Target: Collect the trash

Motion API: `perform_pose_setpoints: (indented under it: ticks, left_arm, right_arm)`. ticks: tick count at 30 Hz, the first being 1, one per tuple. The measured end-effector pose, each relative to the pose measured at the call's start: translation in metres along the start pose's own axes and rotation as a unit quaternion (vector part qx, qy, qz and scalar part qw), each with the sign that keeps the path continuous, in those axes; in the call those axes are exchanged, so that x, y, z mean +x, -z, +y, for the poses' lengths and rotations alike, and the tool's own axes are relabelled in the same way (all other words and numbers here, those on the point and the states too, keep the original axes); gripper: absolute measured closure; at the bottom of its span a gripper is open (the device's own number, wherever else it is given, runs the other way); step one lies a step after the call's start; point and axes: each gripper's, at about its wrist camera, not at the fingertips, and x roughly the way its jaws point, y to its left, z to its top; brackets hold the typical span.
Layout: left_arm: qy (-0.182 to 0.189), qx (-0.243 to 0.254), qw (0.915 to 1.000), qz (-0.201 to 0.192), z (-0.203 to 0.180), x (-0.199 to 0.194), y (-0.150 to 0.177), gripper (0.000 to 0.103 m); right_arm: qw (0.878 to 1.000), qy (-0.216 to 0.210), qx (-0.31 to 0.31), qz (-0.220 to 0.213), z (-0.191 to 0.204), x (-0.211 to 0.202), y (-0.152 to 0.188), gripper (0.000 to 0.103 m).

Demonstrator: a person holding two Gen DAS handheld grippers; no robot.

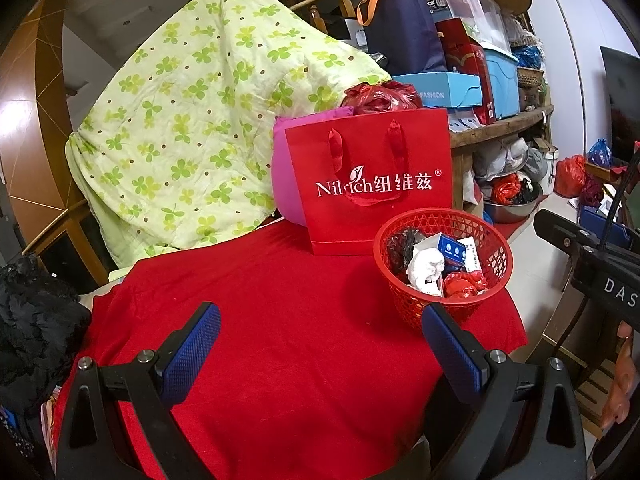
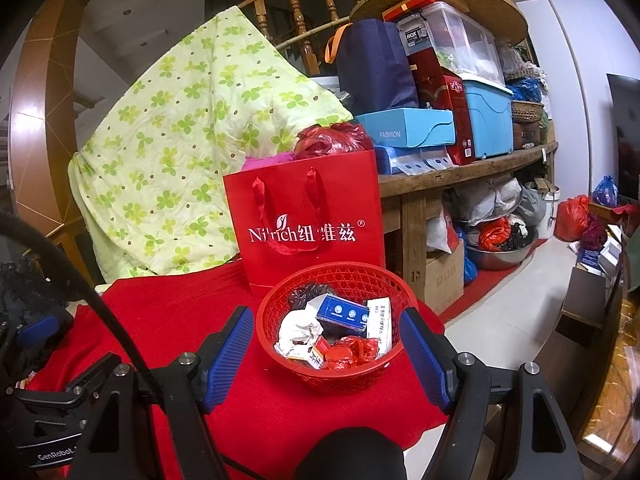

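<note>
I see the table cloth [image 2: 192, 320] as red, matt and slightly fuzzy. Basket [image 2: 340, 376]: red plastic lattice, faint sheen. Inside, crumpled white paper [image 2: 296, 330], a glossy red plastic wrapper [image 2: 352, 354] and a smooth blue carton [image 2: 343, 312]. Gift bag [image 2: 308, 236]: smooth red paper with ribbon handles. Quilt [image 2: 180, 152]: soft, wrinkled cotton. My gripper pads [image 2: 226, 364]: blue textured rubber on matt black plastic.

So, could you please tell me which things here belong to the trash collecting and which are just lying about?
Belongs to the job:
- red basket
- crumpled white paper in it
- blue box in it
- red wrapper in it
- right tool, open
- left tool, open

Just lying about:
- red gift bag
- green clover quilt
- light blue bin
- red tablecloth
</note>
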Motion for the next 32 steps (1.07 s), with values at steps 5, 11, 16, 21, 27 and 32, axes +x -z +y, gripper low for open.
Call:
perform_pose_setpoints:
  ticks: [5, 11, 16, 21, 27, 32]
  left_arm:
    - [0.0, -0.006, 1.0, 0.002, 0.002, 0.003, 0.001, 0.003]
    - [-0.004, -0.008, 1.0, 0.004, 0.005, 0.007, 0.001, 0.003]
    - [-0.003, -0.007, 1.0, 0.005, 0.003, 0.007, 0.001, 0.003]
    - [0.0, -0.006, 1.0, 0.004, 0.004, 0.008, 0.002, 0.003]
    - [0.002, -0.015, 0.9999, 0.007, 0.009, 0.012, 0.005, 0.003]
    - [0.011, -0.034, 0.9993, 0.01, 0.027, 0.023, 0.014, 0.003]
  right_arm:
    - [1.0, 0.0, -0.008, 0.006, 0.004, 0.004, 0.0, 0.025]
    - [1.0, -0.002, -0.009, 0.007, 0.006, 0.006, 0.0, 0.025]
    - [1.0, -0.003, -0.011, 0.006, 0.01, 0.007, -0.001, 0.025]
    - [1.0, -0.005, -0.014, 0.003, 0.014, 0.007, -0.002, 0.025]
    - [1.0, -0.006, -0.026, 0.005, 0.024, 0.014, -0.002, 0.025]
    - [0.999, -0.011, -0.037, 0.014, 0.038, 0.028, 0.001, 0.025]
